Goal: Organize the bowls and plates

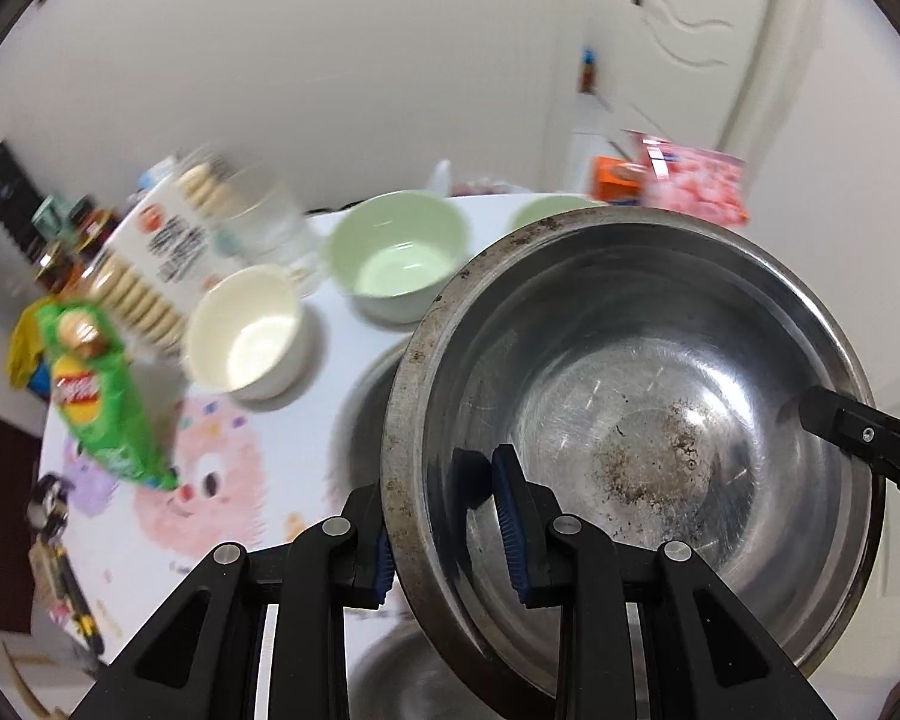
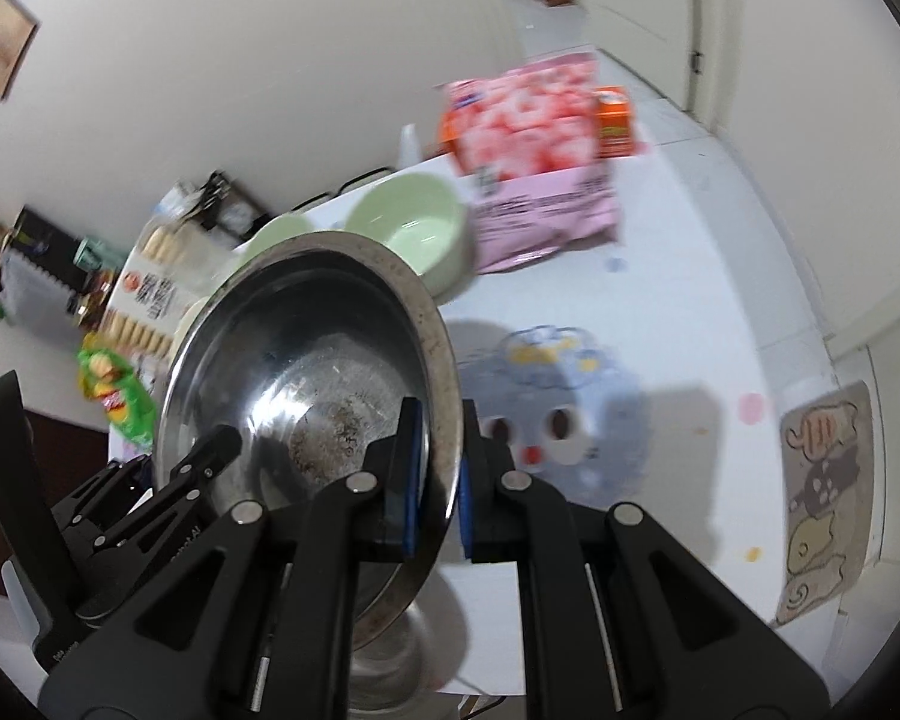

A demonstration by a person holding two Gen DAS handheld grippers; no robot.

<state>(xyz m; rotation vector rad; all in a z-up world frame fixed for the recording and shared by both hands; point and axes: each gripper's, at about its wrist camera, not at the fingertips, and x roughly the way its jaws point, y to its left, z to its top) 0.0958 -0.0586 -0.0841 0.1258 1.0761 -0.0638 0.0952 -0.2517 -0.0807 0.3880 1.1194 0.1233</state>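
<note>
- Left wrist view: I am holding the steel bowl (image 1: 630,408) with both tools, left tool (image 1: 444,516) and right tool (image 2: 435,480) clamped on opposite rims.
- Next, I judge, comes nesting it level onto another bowl on the bench (image 2: 690,276).

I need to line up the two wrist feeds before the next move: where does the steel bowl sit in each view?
Left wrist view: the steel bowl fills the right half, its left rim clamped by the left gripper.
Right wrist view: it sits left of centre, its right rim clamped by the right gripper.
Shared landmark: the pink packet, behind the bowl at upper right in both views.
</note>
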